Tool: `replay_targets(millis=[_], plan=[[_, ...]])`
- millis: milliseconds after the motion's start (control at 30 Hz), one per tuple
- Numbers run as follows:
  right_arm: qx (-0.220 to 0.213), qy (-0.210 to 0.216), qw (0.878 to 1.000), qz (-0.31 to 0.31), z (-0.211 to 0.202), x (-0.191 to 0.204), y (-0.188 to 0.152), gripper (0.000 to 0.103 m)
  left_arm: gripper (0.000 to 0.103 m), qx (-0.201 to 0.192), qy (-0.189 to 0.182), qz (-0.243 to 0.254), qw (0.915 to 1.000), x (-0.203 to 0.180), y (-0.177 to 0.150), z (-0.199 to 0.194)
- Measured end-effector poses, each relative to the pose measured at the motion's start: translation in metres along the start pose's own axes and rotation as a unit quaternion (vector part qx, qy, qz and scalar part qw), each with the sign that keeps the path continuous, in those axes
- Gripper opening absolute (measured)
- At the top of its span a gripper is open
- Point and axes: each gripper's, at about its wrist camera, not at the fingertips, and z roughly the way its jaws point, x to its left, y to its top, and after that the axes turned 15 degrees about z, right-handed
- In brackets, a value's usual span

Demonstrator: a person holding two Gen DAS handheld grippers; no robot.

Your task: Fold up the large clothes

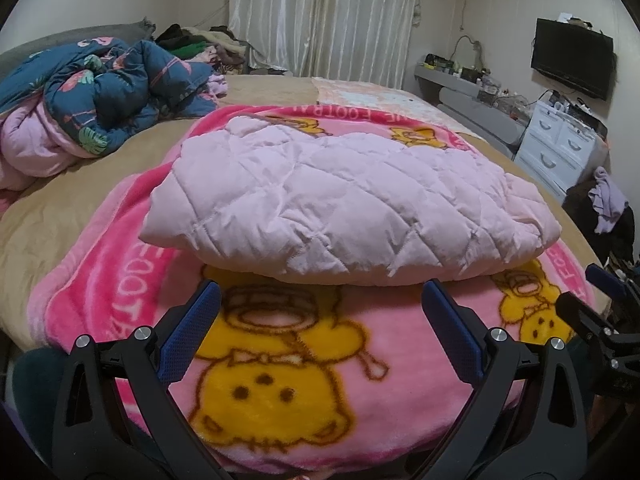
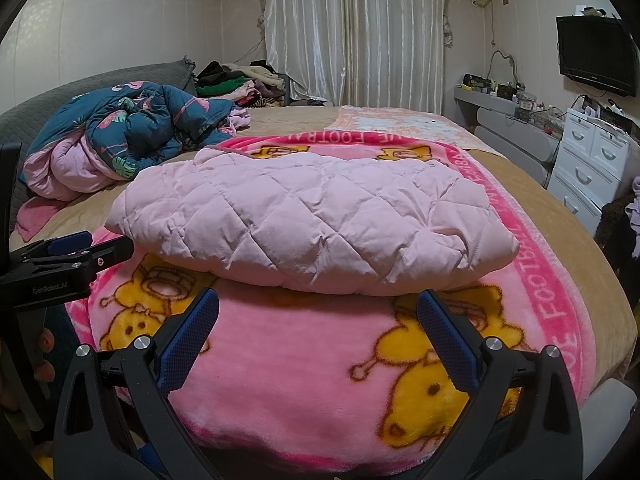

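A pale pink quilted jacket [image 1: 344, 204] [image 2: 316, 224] lies folded into a thick bundle on a pink cartoon-print blanket [image 1: 304, 380] [image 2: 288, 360] spread over the bed. My left gripper [image 1: 320, 308] hovers open just short of the bundle's near edge, its blue-padded fingers [image 1: 192, 332] spread wide with nothing between them. My right gripper [image 2: 318, 312] is open in the same way, just in front of the bundle. Each gripper shows in the other's view: the right one [image 1: 600, 312] at the right edge, the left one [image 2: 68, 260] at the left edge.
A crumpled blue floral duvet [image 1: 108, 92] [image 2: 136, 128] lies at the bed's far left, a clothes pile [image 2: 236, 80] behind it. A white drawer unit [image 1: 560, 140] [image 2: 592, 160], a cluttered shelf and a wall TV [image 2: 596, 56] stand at the right. Curtains [image 2: 352, 28] hang at the back.
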Motion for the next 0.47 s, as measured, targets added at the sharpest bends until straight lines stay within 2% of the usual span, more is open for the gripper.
replay_targets(millis=[167, 233, 267, 333, 367, 400, 467], plan=[[-0.019, -0.017, 1.0, 0.019, -0.008, -0.01, 0.006, 0.099, 0.094, 0.009, -0.003, -0.012, 0.9999, 0.016, -0.003, 0.005], [-0.038, -0.039, 0.998, 0.039, -0.015, -0.028, 0.014, 0.099, 0.094, 0.022, 0.005, -0.033, 0.9992, 0.042, -0.002, 0.014], [-0.055, -0.065, 0.995, 0.053, -0.021, -0.047, 0.02, 0.099, 0.094, 0.028, 0.018, -0.046, 0.9984, 0.062, -0.001, 0.019], [-0.085, -0.137, 0.984, 0.075, -0.035, -0.087, 0.031, 0.099, 0.094, 0.04, 0.071, -0.068, 0.9944, 0.109, 0.002, 0.025], [-0.103, -0.179, 0.974, 0.094, -0.044, -0.114, 0.035, 0.099, 0.094, 0.042, 0.108, -0.086, 0.9896, 0.143, 0.004, 0.028], [-0.122, -0.234, 0.956, 0.126, -0.057, -0.155, 0.038, 0.099, 0.094, 0.046, 0.142, -0.099, 0.9839, 0.17, 0.005, 0.03], [-0.119, -0.311, 0.928, 0.165, -0.066, -0.217, 0.036, 0.099, 0.094, 0.071, 0.228, -0.125, 0.963, 0.242, 0.005, 0.038]])
